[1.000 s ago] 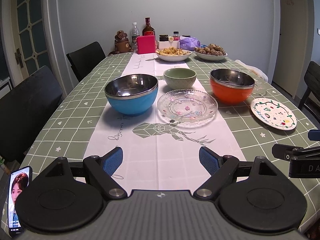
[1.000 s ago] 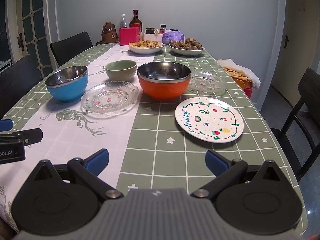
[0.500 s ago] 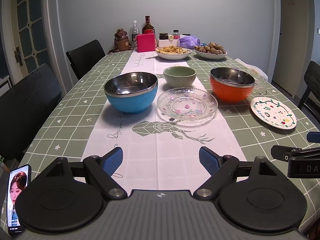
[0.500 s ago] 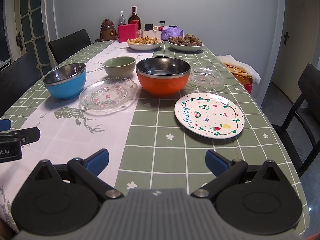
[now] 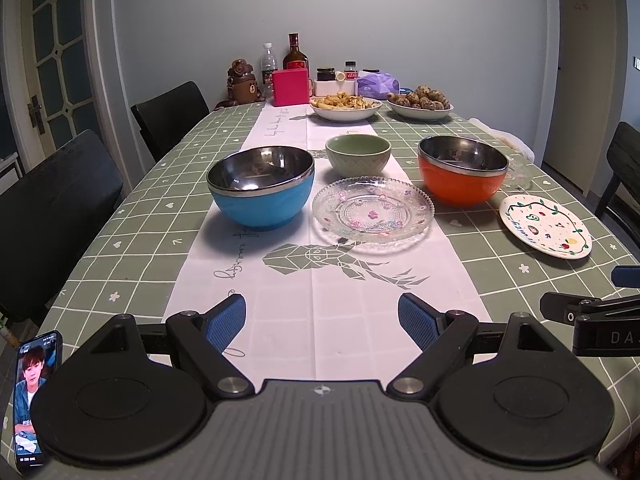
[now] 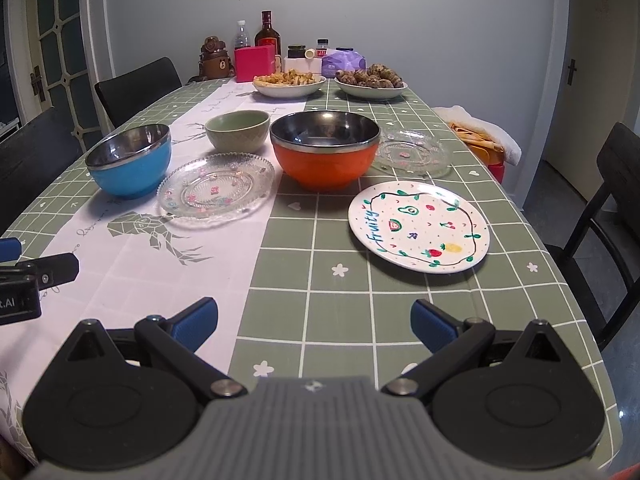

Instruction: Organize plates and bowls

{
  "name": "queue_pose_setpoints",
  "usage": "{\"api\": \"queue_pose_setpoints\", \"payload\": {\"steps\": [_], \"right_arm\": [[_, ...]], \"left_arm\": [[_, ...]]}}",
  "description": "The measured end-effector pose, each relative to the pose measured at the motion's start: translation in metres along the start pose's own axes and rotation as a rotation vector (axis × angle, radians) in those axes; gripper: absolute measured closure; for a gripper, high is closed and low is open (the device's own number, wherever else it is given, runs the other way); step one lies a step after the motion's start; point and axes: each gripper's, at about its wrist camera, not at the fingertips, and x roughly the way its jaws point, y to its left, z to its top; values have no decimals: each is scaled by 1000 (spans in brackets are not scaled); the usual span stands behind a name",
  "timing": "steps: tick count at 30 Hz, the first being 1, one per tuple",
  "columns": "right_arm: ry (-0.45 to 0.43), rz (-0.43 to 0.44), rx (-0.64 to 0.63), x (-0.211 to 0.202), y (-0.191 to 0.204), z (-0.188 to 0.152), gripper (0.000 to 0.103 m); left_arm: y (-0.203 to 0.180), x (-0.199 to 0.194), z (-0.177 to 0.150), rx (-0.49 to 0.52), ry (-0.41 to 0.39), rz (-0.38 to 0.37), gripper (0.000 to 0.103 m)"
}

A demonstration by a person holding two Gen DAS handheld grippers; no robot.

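Dishes observed at mid-table: blue bowl (image 5: 262,190) and orange bowl (image 5: 462,170), both steel-lined and upright, with a small green bowl (image 5: 358,155) set behind and between them. A clear glass plate (image 5: 373,210) with a floral pattern lies between the 2 large bowls, just in front of the green one. A second glass plate (image 6: 412,152) sits just beside the orange bowl on its right. The painted white plate (image 6: 418,227) (lettered "Fruity") lies nearer the table's right edge, apart from the orange bowl. All rest on the green checked tablecloth (image 6: 340,308).

Left gripper (image 5: 322,320): fingers spread wide, holding nothing, above the white runner (image 5: 320,292). Right gripper (image 6: 314,322): fingers likewise wide and empty, short of the painted plate. 2 food dishes (image 5: 346,106) stand at the far end. A phone (image 5: 34,396) lies at the near left corner.
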Motion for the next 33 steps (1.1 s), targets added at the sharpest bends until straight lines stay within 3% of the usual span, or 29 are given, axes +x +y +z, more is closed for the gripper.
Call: {"api": "queue_pose_setpoints", "payload": {"steps": [14,20,26,29,31,33], "right_arm": [[5,4,-4,1,0,-1,3],[9,-6,-4,4,-1,-2,3],[-11,-3,-8,6,-4,-1,3],[-29,-13,-6,8,-10,1,4],[-29,-13,22,10,-19,3,12],[-21,-1,67,10,-29,7,17]], "left_arm": [[-1,-1,0,5,-11,-2,2],[-3,-6,1,24,-53,-5,3],[-3,-2,1,-3,-38,-62,17],[0,3,0,-77,-17,-121,25],[3,7,1,-140,1,-178,30],[0,9,4,-134,17,-201,38]]}}
